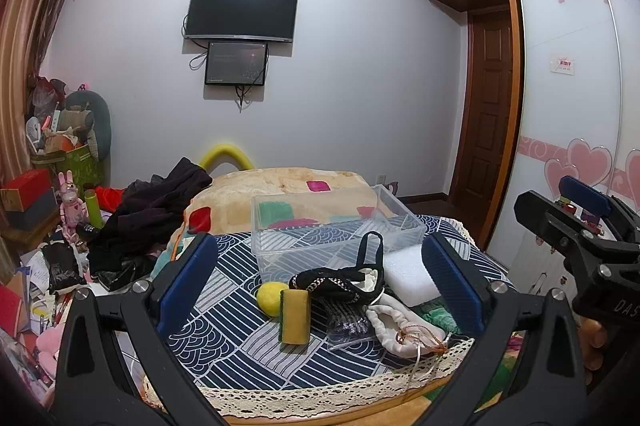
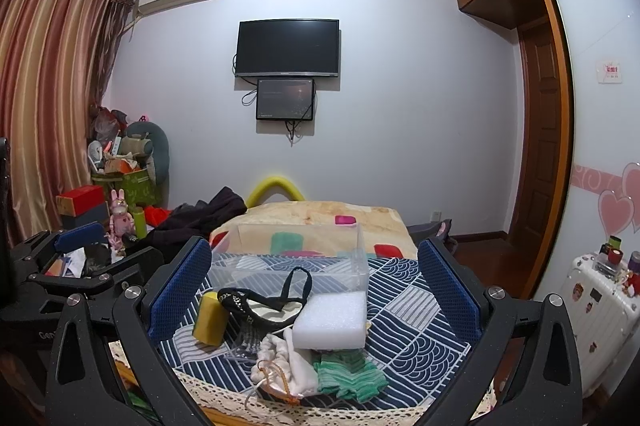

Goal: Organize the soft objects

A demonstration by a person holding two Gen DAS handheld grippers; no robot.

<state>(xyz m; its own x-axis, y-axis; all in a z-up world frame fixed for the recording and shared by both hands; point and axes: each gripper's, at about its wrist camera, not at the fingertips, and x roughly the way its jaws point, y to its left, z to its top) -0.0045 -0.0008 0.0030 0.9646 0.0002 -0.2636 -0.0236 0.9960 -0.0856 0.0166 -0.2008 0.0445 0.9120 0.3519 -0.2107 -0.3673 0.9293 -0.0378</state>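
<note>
Both tools hover apart from the pile with fingers spread wide and nothing between them: the left gripper (image 1: 320, 282) and the right gripper (image 2: 314, 286). The landmark is the clear plastic box (image 1: 336, 230) on the patterned cloth (image 1: 224, 330). Just in front of the box lie the soft things: a white foam block (image 2: 332, 320) touching its front wall, a black strappy pouch (image 1: 340, 282), a yellow-green sponge (image 1: 296, 318), a yellow ball (image 1: 270, 298), a cream drawstring bag (image 2: 284, 366) and a green knitted cloth (image 2: 352, 372).

The green cloth (image 1: 439, 318) lies mostly hidden behind the left claw's finger and white foam block (image 1: 408, 276).
</note>
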